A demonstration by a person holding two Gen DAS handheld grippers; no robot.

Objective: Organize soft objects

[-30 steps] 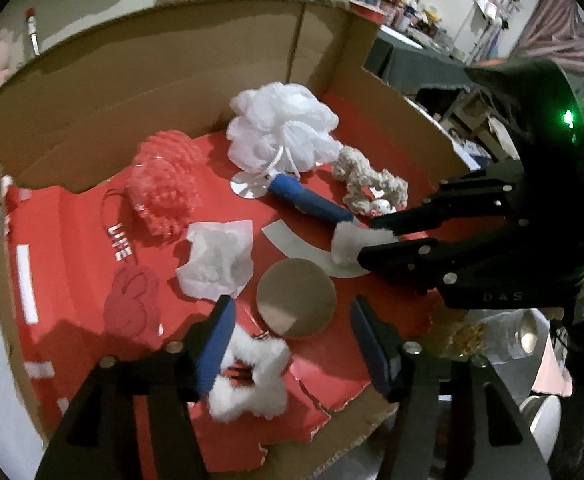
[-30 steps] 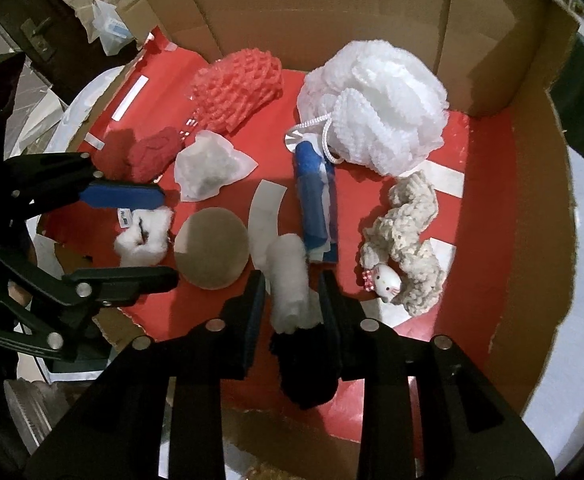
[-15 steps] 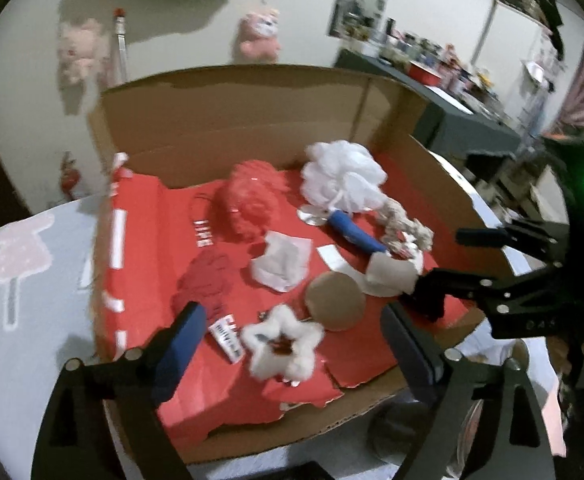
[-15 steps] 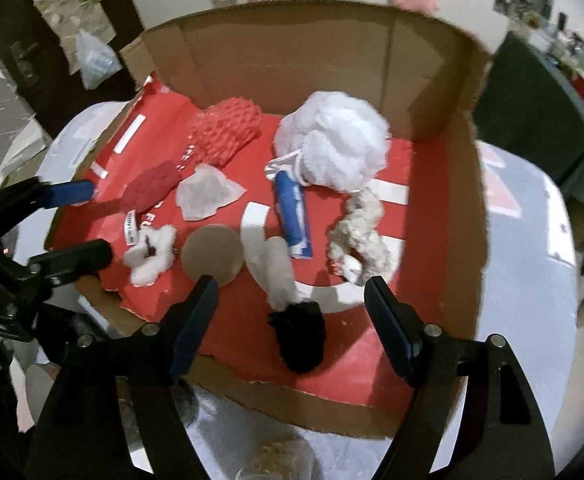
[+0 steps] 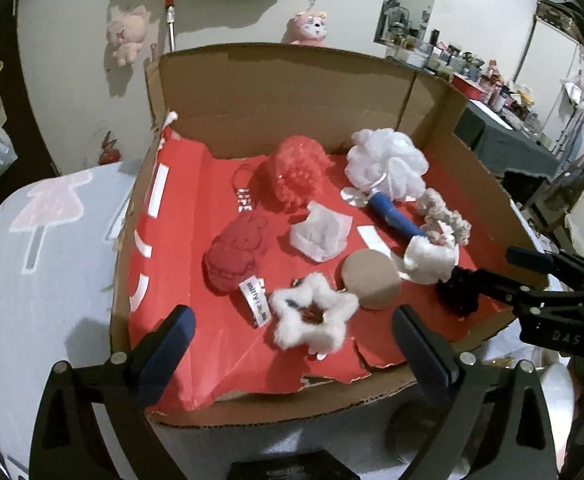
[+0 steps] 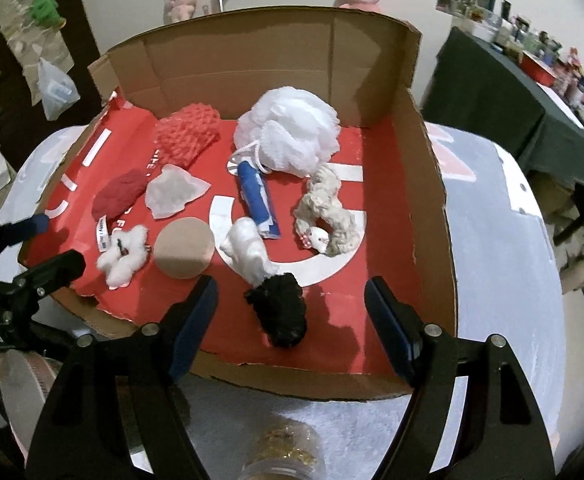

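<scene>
A cardboard box (image 5: 292, 92) lined in red (image 6: 379, 184) holds several soft objects. A white fluffy star scrunchie (image 5: 311, 318) lies near the front, just ahead of my open, empty left gripper (image 5: 292, 344). A white and black plush piece (image 6: 270, 280) lies at the front middle, just ahead of my open, empty right gripper (image 6: 292, 312). Behind are a round tan puff (image 6: 184, 247), a white bath loofah (image 6: 290, 132), a blue roll (image 6: 258, 200), a cream braided scrunchie (image 6: 327, 216), a red knitted pouch (image 6: 186, 138), a red plush (image 6: 118, 194) and a white tissue-like piece (image 6: 174, 194).
The box stands on a round table with a pale cloth (image 5: 44, 248). Its back and right walls rise high; the front edge (image 6: 292, 384) is low and torn. A jar lid (image 6: 288, 456) sits below the right gripper. A dark table (image 6: 531, 92) with clutter stands at the right.
Both grippers have opened and pulled back and up out of the box. The right one let go of the white and black plush piece, the left one left the star scrunchie lying.
</scene>
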